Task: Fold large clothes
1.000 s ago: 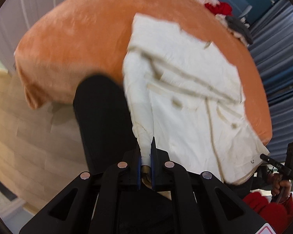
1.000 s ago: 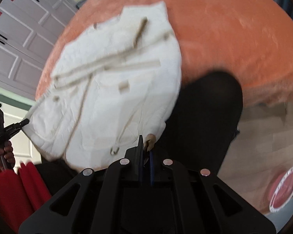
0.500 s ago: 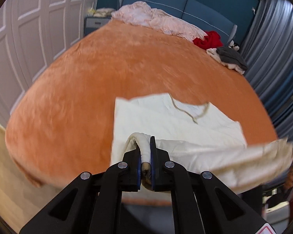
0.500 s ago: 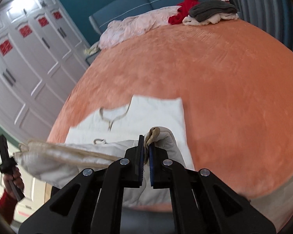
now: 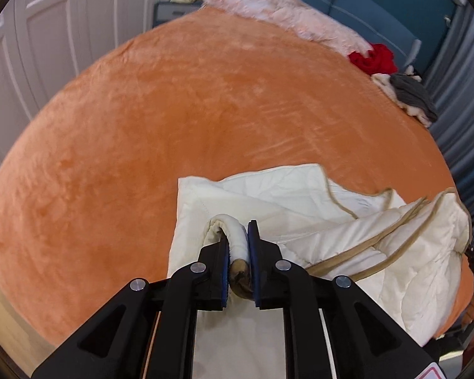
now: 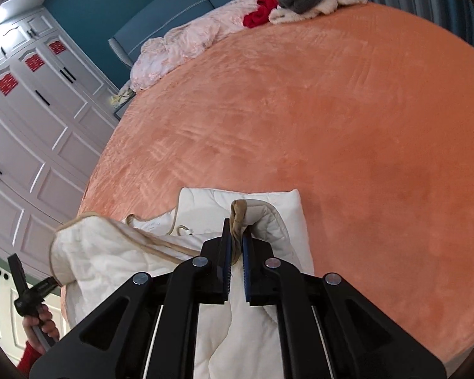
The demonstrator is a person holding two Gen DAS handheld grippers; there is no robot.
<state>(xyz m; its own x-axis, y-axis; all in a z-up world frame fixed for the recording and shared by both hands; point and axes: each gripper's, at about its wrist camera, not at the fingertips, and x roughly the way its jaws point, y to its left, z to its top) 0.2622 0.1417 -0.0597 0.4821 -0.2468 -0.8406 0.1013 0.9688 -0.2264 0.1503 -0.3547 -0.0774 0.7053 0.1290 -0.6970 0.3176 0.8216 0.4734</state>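
Cream quilted garment [image 5: 300, 202], tan-trimmed, folded over on bed's near edge.

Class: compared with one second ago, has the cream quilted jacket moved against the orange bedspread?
Yes. The cream quilted jacket, then spread flat, is now folded at the orange bedspread's near edge, held by both tongs.

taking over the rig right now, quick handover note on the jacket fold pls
Left tool: shut on a tan-trimmed edge of the cream jacket.
Right tool: shut on another trimmed edge of the jacket.
The jacket's far part lies on the near end of the orange bed; the held part hangs above it.
Done: both edges gripped and lifted.
Left: lay the held part forward over the flat part, release, smooth.
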